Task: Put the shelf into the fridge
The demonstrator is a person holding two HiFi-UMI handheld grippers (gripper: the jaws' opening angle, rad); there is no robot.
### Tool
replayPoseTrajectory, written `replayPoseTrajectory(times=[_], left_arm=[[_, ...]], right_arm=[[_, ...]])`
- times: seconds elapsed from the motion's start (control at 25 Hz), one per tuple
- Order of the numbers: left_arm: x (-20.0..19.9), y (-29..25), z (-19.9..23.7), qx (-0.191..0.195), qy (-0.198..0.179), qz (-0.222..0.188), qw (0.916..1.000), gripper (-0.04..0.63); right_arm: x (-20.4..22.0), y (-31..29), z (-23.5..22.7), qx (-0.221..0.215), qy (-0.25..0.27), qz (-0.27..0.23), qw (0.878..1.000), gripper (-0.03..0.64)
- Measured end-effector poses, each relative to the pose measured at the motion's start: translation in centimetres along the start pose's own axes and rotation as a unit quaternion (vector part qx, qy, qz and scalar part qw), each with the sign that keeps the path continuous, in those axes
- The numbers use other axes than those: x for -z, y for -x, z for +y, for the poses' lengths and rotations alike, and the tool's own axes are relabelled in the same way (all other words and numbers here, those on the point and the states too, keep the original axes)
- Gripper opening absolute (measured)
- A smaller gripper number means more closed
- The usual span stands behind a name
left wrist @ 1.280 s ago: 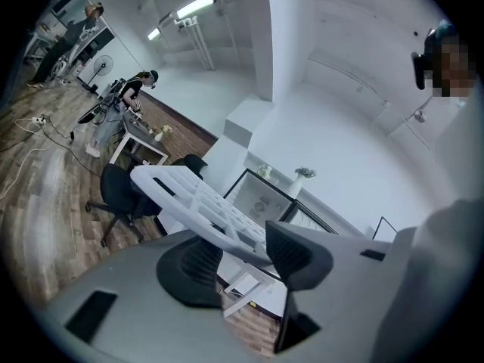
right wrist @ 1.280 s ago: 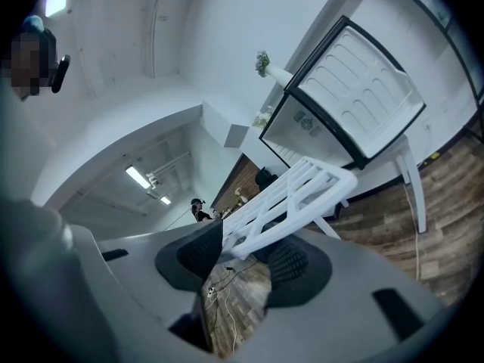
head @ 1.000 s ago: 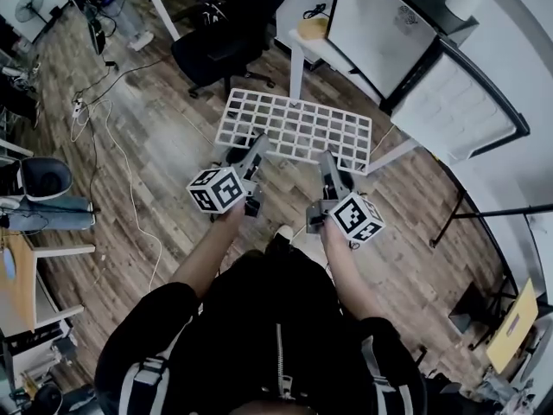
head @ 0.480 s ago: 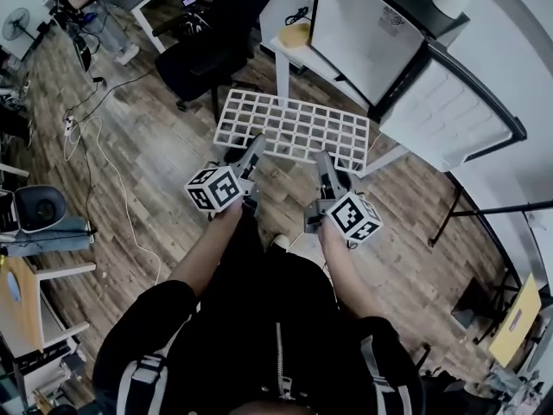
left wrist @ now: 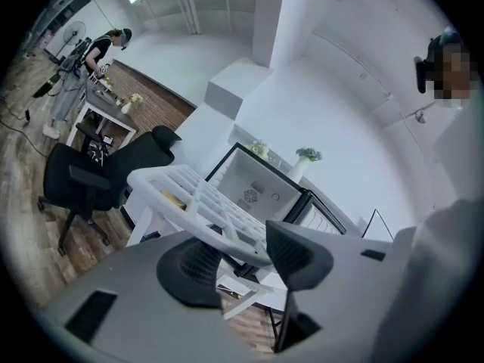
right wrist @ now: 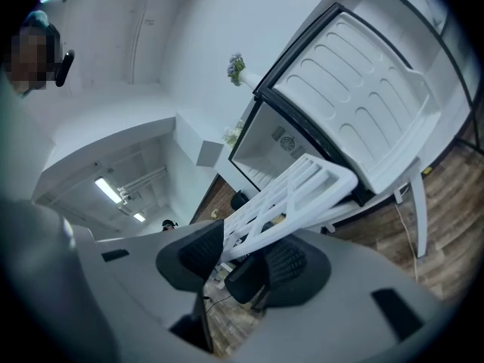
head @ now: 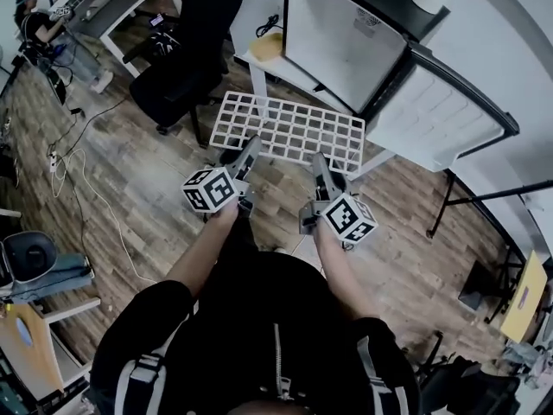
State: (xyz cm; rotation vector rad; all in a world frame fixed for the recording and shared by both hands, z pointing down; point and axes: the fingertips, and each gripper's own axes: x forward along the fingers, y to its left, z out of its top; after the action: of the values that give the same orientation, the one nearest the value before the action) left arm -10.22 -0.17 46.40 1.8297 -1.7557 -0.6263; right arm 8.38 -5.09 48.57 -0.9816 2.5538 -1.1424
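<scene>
Head view has the white grid shelf (head: 289,132) roughly level above the wood floor (head: 130,171), just in front of the open fridge (head: 341,37), whose door (head: 436,111) stands out to the right. My left gripper (head: 247,152) is clamped on the shelf's near edge, and my right gripper (head: 320,164) pinches that same edge further right. A round emblem (left wrist: 251,196) on the fridge's back wall is too small to read. Each marker cube (head: 210,188) bears only black-and-white squares.
</scene>
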Motion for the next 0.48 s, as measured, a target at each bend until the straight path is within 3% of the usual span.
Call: replayPoseTrajectory(times=[0.48], left_arm=[[-4.2,-11.6,5.6,0.08,0.007,0.083,0.9932,0.196]], right_arm=[[-1.6,-9.2,-1.2,0.088,-0.018,-0.062,0.994,0.178]])
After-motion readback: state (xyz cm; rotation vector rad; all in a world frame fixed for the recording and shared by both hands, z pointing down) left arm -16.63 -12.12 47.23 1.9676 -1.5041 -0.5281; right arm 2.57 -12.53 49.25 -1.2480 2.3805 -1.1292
